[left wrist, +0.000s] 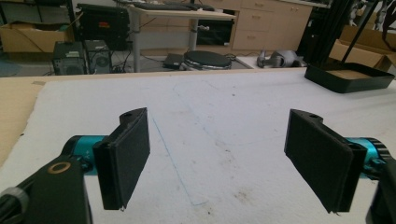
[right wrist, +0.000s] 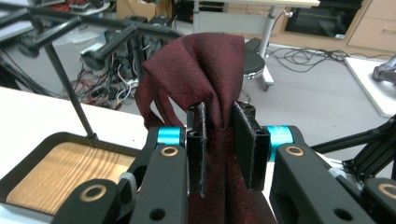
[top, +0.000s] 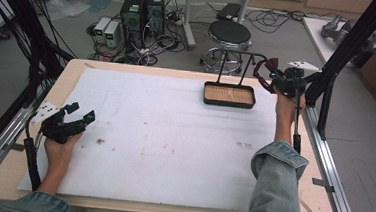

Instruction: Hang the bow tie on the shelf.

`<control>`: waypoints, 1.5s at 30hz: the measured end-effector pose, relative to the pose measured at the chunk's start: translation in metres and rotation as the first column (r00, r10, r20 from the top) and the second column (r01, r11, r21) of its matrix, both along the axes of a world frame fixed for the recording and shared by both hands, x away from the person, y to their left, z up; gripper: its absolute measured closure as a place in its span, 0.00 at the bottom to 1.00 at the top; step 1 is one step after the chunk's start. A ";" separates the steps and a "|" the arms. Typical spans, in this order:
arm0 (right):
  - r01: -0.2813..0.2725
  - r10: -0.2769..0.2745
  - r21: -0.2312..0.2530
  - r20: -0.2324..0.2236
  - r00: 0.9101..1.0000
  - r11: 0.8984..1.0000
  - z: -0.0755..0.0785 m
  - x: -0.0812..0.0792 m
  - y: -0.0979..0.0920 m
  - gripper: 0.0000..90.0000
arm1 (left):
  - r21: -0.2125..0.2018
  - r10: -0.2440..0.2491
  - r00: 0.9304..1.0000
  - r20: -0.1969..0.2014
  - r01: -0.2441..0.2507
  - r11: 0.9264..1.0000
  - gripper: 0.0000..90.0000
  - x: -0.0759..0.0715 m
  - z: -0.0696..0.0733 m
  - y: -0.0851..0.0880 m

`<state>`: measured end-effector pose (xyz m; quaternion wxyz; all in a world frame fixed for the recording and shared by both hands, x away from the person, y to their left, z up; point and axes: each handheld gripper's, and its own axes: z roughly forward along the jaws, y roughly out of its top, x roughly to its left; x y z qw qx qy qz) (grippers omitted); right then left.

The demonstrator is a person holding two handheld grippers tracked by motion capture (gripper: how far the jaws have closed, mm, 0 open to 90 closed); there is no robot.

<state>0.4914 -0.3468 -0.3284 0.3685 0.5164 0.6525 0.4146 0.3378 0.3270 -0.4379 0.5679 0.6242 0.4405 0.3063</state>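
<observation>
Dark red cloth (right wrist: 205, 65) — matt, woven; tray (top: 228, 103) — wood-grain floor, black rim.

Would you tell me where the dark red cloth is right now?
In the high view, the dark red cloth is far right, pinched in the right gripper beside the rack tray.

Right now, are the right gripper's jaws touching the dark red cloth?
Touching. In the right gripper view, the right gripper has both pads pressed against the bunched dark red cloth between them.

Even, bright indoor light; soft faint shadows on the desk (top: 174, 135); slightly soft high view; near tongs blurred.
</observation>
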 end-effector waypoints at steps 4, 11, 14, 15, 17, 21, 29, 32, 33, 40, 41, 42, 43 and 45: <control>-0.001 0.001 0.000 -0.005 1.000 1.000 -0.002 0.002 0.000 0.84 | 0.001 -0.001 1.000 0.000 0.001 1.000 0.25 0.000 0.000 0.000; -0.018 0.018 -0.012 -0.051 0.999 1.000 -0.008 0.005 0.002 0.86 | 0.002 -0.001 1.000 -0.002 0.001 1.000 0.25 0.000 0.000 0.000; -0.023 0.022 -0.025 -0.068 0.997 0.999 -0.011 0.007 0.006 0.86 | 0.002 -0.001 1.000 -0.001 0.001 1.000 0.25 0.000 0.000 0.000; -0.027 0.025 -0.028 -0.069 0.997 0.999 -0.012 0.008 0.008 0.86 | 0.000 -0.002 1.000 0.001 0.002 1.000 0.25 0.000 0.000 0.000; -0.030 0.027 -0.042 -0.073 0.997 0.999 -0.014 0.009 0.011 0.85 | -0.001 -0.001 1.000 -0.001 0.001 1.000 0.25 0.000 0.000 0.000; -0.033 0.029 -0.051 -0.075 0.997 0.998 -0.014 0.009 0.013 0.85 | -0.001 -0.003 1.000 0.000 0.003 1.000 0.25 0.000 0.000 0.000; -0.026 0.023 -0.055 -0.055 0.998 0.998 -0.008 0.004 0.012 0.78 | -0.001 -0.004 1.000 -0.002 0.003 1.000 0.25 0.000 0.000 0.000; -0.024 0.022 -0.051 -0.041 0.999 0.998 -0.004 0.001 0.012 0.75 | -0.001 -0.003 1.000 -0.001 0.003 1.000 0.25 0.000 0.000 0.000; -0.024 0.022 -0.053 -0.037 0.999 0.998 -0.003 0.000 0.011 0.74 | -0.001 -0.003 1.000 -0.002 0.003 1.000 0.25 0.000 0.000 0.000; -0.024 0.024 -0.058 0.004 1.000 0.998 0.010 -0.010 0.011 0.70 | -0.001 -0.001 1.000 -0.003 0.001 1.000 0.25 0.000 0.000 0.000; -0.024 0.025 -0.063 0.014 1.000 0.998 0.014 -0.014 0.010 0.68 | -0.002 -0.003 1.000 -0.004 0.003 1.000 0.25 0.000 0.000 0.000; -0.024 0.025 -0.063 0.014 1.000 0.998 0.014 -0.014 0.010 0.68 | -0.002 -0.003 1.000 -0.004 0.003 1.000 0.25 0.000 0.000 0.000; -0.027 0.029 -0.063 0.020 0.999 0.998 0.016 -0.016 0.010 0.67 | -0.001 -0.001 1.000 -0.003 0.001 1.000 0.25 0.000 0.000 0.000; -0.031 0.032 -0.059 0.031 0.999 0.998 0.021 -0.019 0.009 0.65 | -0.002 -0.001 1.000 -0.003 0.001 1.000 0.25 0.000 0.000 0.000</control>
